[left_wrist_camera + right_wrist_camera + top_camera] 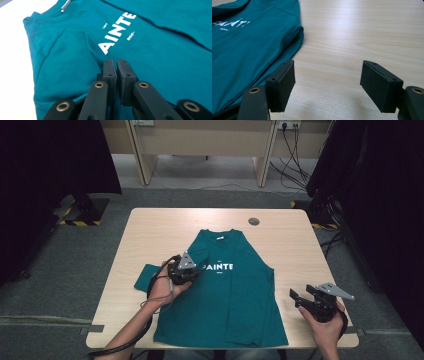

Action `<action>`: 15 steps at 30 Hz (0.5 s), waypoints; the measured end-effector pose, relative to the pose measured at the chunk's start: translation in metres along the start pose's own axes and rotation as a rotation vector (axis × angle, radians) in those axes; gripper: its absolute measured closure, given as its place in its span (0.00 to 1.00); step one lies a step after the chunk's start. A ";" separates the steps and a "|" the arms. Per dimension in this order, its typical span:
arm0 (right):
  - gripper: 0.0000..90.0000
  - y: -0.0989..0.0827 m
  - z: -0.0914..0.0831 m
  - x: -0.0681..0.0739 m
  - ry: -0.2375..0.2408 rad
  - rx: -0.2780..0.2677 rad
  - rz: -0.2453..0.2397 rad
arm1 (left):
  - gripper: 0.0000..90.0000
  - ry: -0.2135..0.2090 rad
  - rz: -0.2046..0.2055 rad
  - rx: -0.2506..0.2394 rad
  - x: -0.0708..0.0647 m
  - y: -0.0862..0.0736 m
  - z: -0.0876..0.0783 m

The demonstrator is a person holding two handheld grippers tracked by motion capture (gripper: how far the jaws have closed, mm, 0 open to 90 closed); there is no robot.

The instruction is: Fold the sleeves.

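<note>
A teal long-sleeved shirt point(235, 290) point(162, 50) point(249, 45) with white lettering lies flat on the wooden table point(160, 230), collar toward the far edge. One sleeve point(145, 276) sticks out to the left. My left gripper point(199, 270) point(116, 65) hovers low over the shirt's chest beside the lettering. Its jaws stand together with only a thin slit, and I see no cloth between the pads. My right gripper point(296, 298) point(327, 75) is open over bare wood just right of the shirt's side edge, with nothing between its fingers.
A small round grey cap point(253, 221) sits in the tabletop near the far edge. Bare wood surrounds the shirt on the left, right and far sides. Dark curtains and stands flank the table, with a pale wooden bench behind it.
</note>
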State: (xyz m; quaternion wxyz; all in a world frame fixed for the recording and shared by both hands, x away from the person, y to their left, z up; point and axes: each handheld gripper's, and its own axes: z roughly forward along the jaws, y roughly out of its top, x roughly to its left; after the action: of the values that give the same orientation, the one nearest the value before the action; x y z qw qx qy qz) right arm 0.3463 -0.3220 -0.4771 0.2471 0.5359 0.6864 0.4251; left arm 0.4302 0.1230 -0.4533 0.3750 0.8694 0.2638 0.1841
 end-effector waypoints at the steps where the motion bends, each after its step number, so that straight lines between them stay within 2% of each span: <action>1: 0.32 0.000 0.000 0.000 0.000 0.000 0.000 | 0.92 0.000 0.000 0.000 0.000 0.000 0.000; 3: 0.32 0.000 0.000 0.000 0.000 0.000 -0.001 | 0.92 -0.002 -0.003 -0.013 0.000 0.000 0.000; 4: 0.32 0.000 0.000 0.000 0.000 0.000 -0.001 | 0.86 -0.002 -0.003 -0.013 0.000 0.000 0.000; 5: 0.32 0.000 0.000 0.000 0.001 -0.001 0.000 | 0.86 -0.002 -0.003 -0.013 0.000 0.000 0.000; 6: 0.32 0.000 0.000 0.000 0.001 -0.001 0.000 | 0.86 0.009 0.003 -0.045 0.000 0.000 -0.003; 7: 0.32 0.000 0.000 0.000 0.001 -0.001 0.000 | 0.73 0.009 0.003 -0.045 0.000 0.000 -0.003; 8: 0.32 0.000 0.000 0.000 0.001 0.000 0.000 | 0.73 0.009 0.003 -0.045 0.000 0.000 -0.003; 9: 0.32 0.000 0.000 0.000 0.001 0.000 0.000 | 0.73 0.028 0.001 -0.095 0.001 -0.001 -0.011; 10: 0.32 0.000 0.000 0.000 0.001 0.000 0.000 | 0.58 0.028 0.001 -0.095 0.001 -0.001 -0.011; 11: 0.32 0.000 0.000 0.000 0.001 -0.001 0.000 | 0.58 0.054 -0.022 -0.146 0.006 -0.002 -0.022; 12: 0.32 0.000 0.000 0.000 0.001 -0.001 0.000 | 0.48 0.054 -0.022 -0.146 0.006 -0.002 -0.022; 13: 0.32 0.000 0.000 0.000 0.001 0.000 0.000 | 0.48 0.087 -0.060 -0.186 0.015 -0.007 -0.037; 14: 0.32 0.000 0.000 0.000 0.001 0.000 0.000 | 0.44 0.087 -0.060 -0.186 0.015 -0.007 -0.037; 15: 0.32 0.000 0.000 0.000 0.001 0.000 0.001 | 0.44 0.087 -0.060 -0.186 0.015 -0.007 -0.037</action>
State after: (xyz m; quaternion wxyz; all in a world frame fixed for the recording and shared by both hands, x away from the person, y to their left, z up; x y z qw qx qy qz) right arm 0.3464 -0.3222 -0.4771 0.2464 0.5359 0.6864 0.4254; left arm 0.4202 0.1563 -0.4321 0.4474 0.8139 0.2874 0.2342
